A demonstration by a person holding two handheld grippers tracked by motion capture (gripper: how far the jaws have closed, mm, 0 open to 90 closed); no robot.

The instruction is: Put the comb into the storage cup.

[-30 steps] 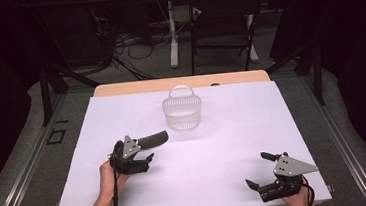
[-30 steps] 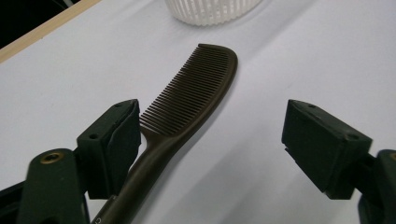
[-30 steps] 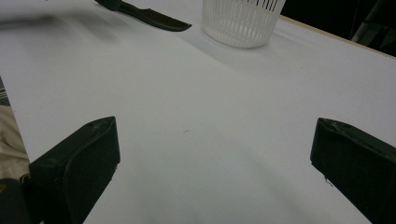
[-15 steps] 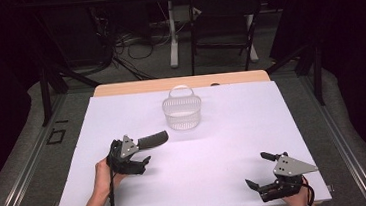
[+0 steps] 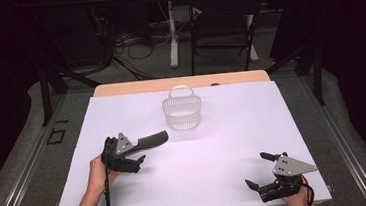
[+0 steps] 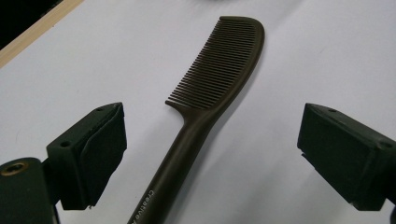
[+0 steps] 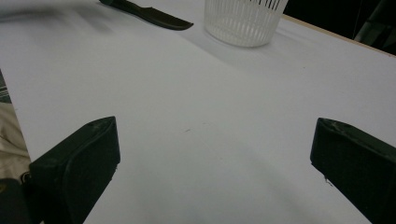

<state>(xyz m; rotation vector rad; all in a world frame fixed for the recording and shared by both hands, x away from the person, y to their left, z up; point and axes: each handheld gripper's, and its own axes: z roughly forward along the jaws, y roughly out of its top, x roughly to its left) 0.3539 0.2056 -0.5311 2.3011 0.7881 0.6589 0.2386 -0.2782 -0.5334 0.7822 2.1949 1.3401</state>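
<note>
Two black jaws of the left gripper point(image 6: 210, 154) stand wide apart, one on each side of the dark brown plastic comb point(image 6: 205, 107), and neither pad touches it. The comb lies flat on the white table cover point(image 5: 225, 149), at the near left of the table. In the left gripper view its handle runs up between the jaws from the bottom edge and its toothed end points away, tilted a little to the right, teeth facing the left jaw. So the comb's long axis lies roughly along the gripper's own line of sight, and the jaws would close across the narrow handle rather than along its length. That is the relation the coming grasp turns on, as I judge it: the handle sits nearer the left jaw than the right, so a small shift toward centre may be wanted before closing.

In the high view the left gripper point(image 5: 125, 155) sits over the handle while the toothed end point(image 5: 151, 140) sticks out to the right, toward the white slotted plastic basket point(image 5: 182, 112) standing farther back near the table's middle.

The right gripper point(image 5: 270, 173) rests at the near right corner, well apart from the comb, its jaws also spread wide and holding nothing. The left hand is plainly the nearer one.
</note>
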